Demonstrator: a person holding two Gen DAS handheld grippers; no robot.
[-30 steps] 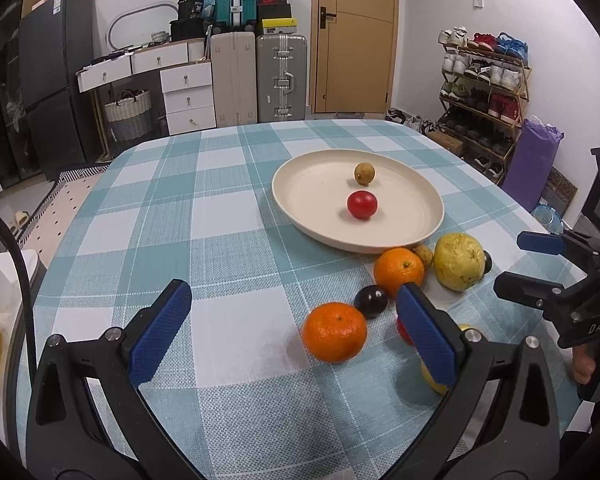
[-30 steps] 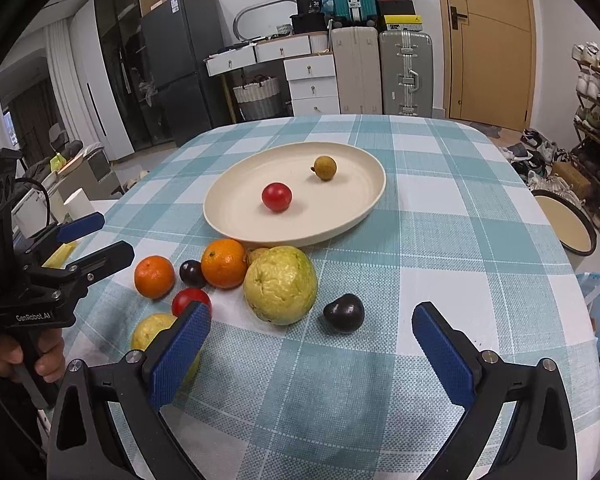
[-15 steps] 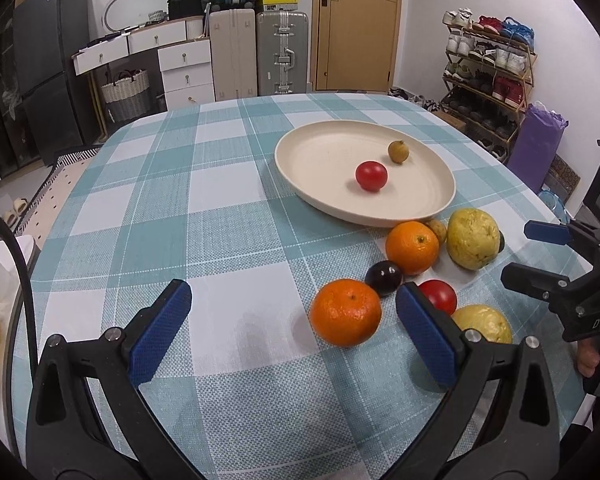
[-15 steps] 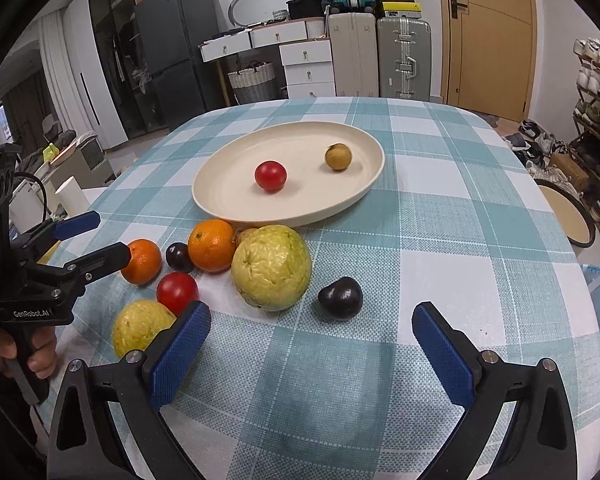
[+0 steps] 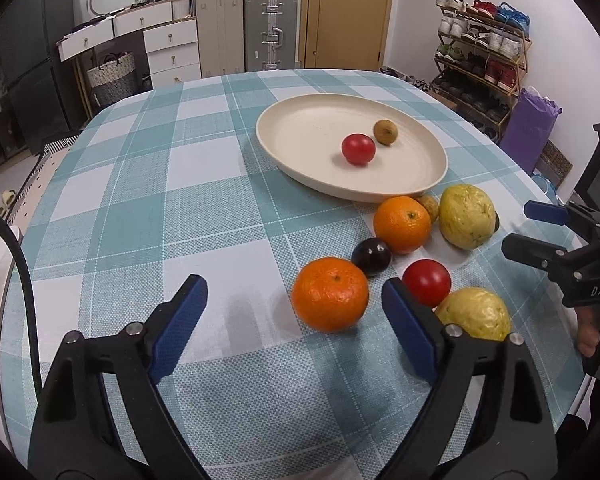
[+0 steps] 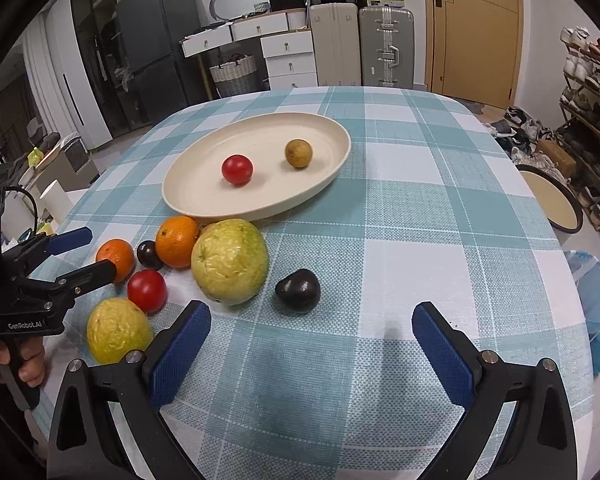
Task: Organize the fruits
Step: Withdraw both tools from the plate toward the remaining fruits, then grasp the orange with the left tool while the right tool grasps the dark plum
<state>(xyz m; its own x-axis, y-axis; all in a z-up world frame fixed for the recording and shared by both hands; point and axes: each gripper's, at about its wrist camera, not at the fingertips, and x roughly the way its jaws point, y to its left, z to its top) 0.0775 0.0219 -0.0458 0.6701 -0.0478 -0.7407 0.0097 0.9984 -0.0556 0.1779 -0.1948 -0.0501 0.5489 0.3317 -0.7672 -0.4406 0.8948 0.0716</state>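
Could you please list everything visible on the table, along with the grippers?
Round cream plate: 1, far middle of the checked tablecloth.
Red tomatoes: 2, one on the plate, one on the cloth.
Small brown round fruit: 2, one on the plate, one mostly hidden behind the far orange.
Oranges: 2, orange, near the plate and further left.
Yellow-green fruits: 2, large and smaller.
Dark purple fruits: 2, one between the oranges, one alone.
Left gripper: black, blue pads, open around the left orange.
Right gripper: same, open, before the lone dark fruit.
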